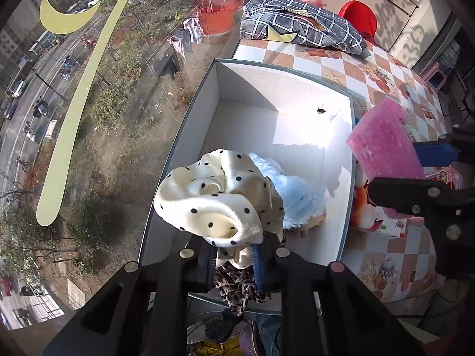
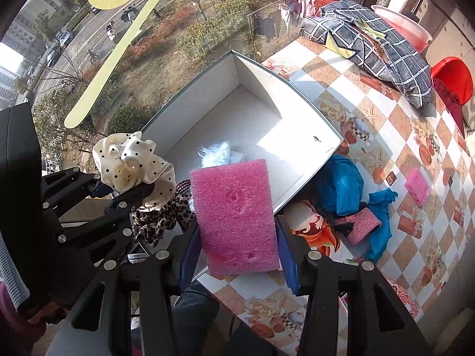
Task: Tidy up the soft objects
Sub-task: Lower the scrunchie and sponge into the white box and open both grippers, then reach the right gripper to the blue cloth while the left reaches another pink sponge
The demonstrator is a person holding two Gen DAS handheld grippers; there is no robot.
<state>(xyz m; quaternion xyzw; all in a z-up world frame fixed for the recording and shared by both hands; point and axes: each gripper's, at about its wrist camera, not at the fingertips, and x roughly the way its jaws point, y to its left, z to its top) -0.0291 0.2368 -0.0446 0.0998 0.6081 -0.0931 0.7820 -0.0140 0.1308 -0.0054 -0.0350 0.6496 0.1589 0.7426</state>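
Observation:
My left gripper [image 1: 234, 262] is shut on a cream polka-dot scrunchie [image 1: 213, 195] and holds it over the near end of a white box [image 1: 350, 136]. A leopard-print scrunchie [image 1: 237, 284] hangs below it. A fluffy light-blue item [image 1: 297, 198] lies inside the box. My right gripper [image 2: 237, 255] is shut on a pink foam sponge [image 2: 234, 216] at the box's [image 2: 297, 95] near right edge. The left gripper [image 2: 118, 190] with both scrunchies [image 2: 133, 163] shows at the left of the right wrist view.
On the checkered tablecloth [image 2: 386, 136] lie a blue cloth [image 2: 344, 184], a dark pink pad [image 2: 362, 225], a small pink sponge [image 2: 418, 190], a plaid pillow [image 2: 371, 44] and a red cap [image 2: 454, 86]. A window [image 1: 89, 118] runs along the left.

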